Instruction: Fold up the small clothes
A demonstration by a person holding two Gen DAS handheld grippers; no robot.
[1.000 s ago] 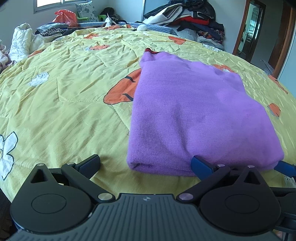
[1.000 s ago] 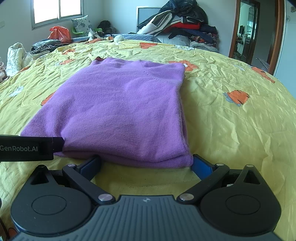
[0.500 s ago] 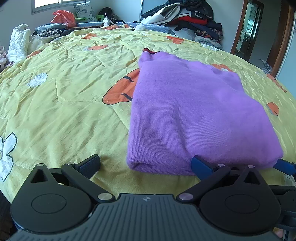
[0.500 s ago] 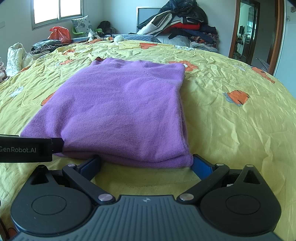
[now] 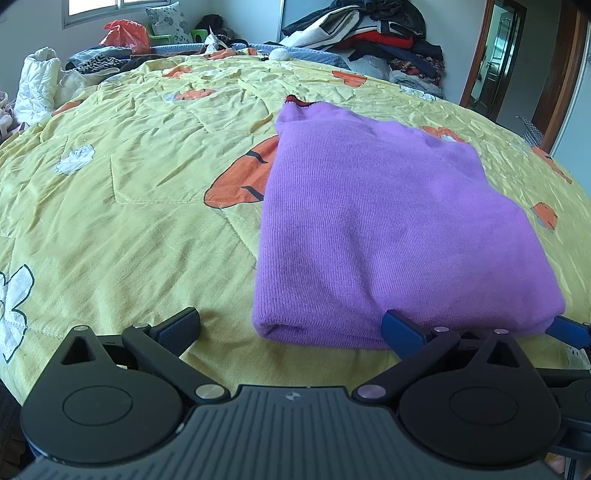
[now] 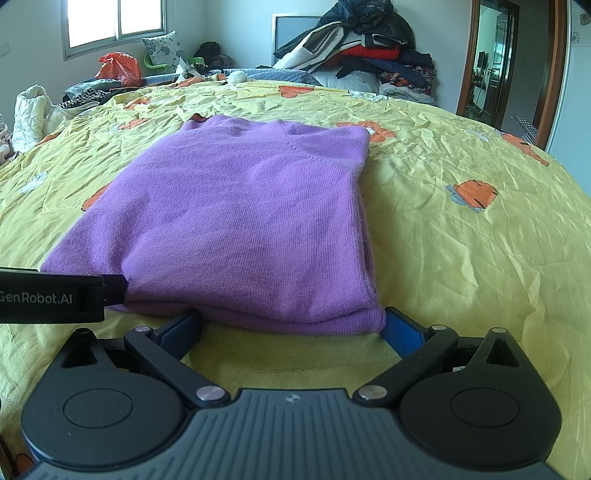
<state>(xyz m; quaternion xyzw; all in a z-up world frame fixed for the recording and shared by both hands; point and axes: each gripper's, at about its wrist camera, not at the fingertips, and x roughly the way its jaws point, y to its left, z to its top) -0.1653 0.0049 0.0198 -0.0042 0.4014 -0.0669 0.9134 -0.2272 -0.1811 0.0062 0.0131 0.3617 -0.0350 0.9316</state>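
Observation:
A purple knit sweater lies folded into a flat rectangle on the yellow bedspread; it also shows in the right wrist view. My left gripper is open at the sweater's near left corner, its right finger touching the folded edge. My right gripper is open at the near right corner, with the folded edge lying between its fingers. The left gripper's body shows at the left of the right wrist view. Neither gripper holds cloth.
A tall pile of clothes sits at the far end of the bed. A white padded garment and an orange bag lie at the far left. A doorway is at the right.
The left gripper's view has tilted slightly. The sweater and the right gripper have not moved.

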